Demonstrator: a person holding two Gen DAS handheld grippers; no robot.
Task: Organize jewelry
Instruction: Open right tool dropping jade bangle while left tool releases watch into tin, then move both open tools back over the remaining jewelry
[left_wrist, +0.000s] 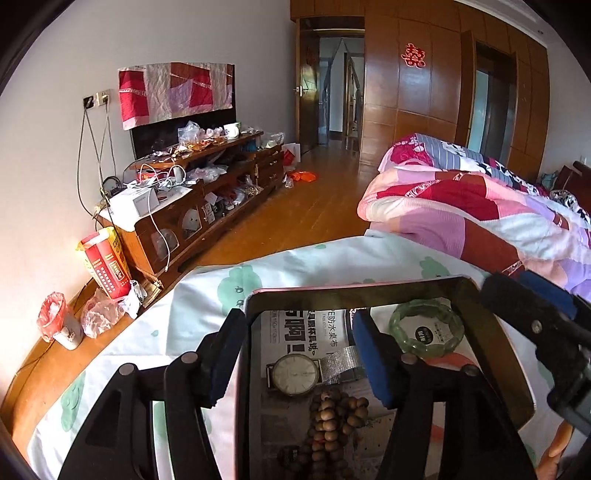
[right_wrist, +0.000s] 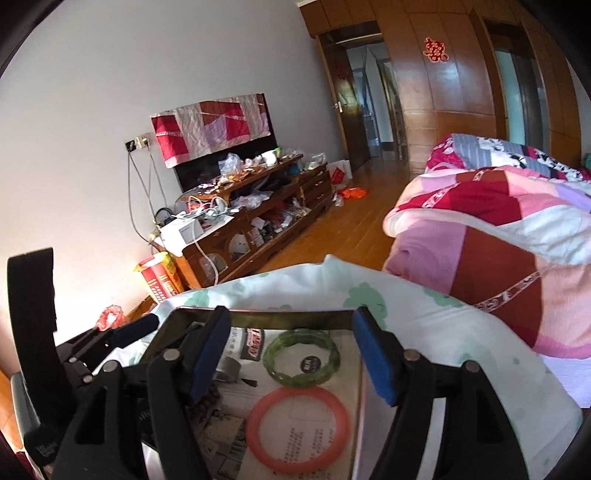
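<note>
A dark-rimmed tray (left_wrist: 354, 290) lined with printed paper lies on the bed. In it are a silver wristwatch (left_wrist: 295, 374) with a mesh band, a string of brown wooden beads (left_wrist: 332, 421), a green bangle (left_wrist: 426, 328) and a pink bangle (right_wrist: 298, 426). My left gripper (left_wrist: 297, 362) is open, its left finger outside the tray's left wall, its right finger over the watch band. My right gripper (right_wrist: 291, 356) is open over the green bangle (right_wrist: 301, 356) and holds nothing. The tray's far rim (right_wrist: 280, 314) shows between its fingers.
The tray rests on a white sheet with green prints (left_wrist: 314, 262). A folded pink and red quilt (left_wrist: 480, 210) lies at the right. A cluttered wooden cabinet (left_wrist: 207, 199) stands along the left wall, with a wooden ledge (left_wrist: 55, 354) holding bags and a red box.
</note>
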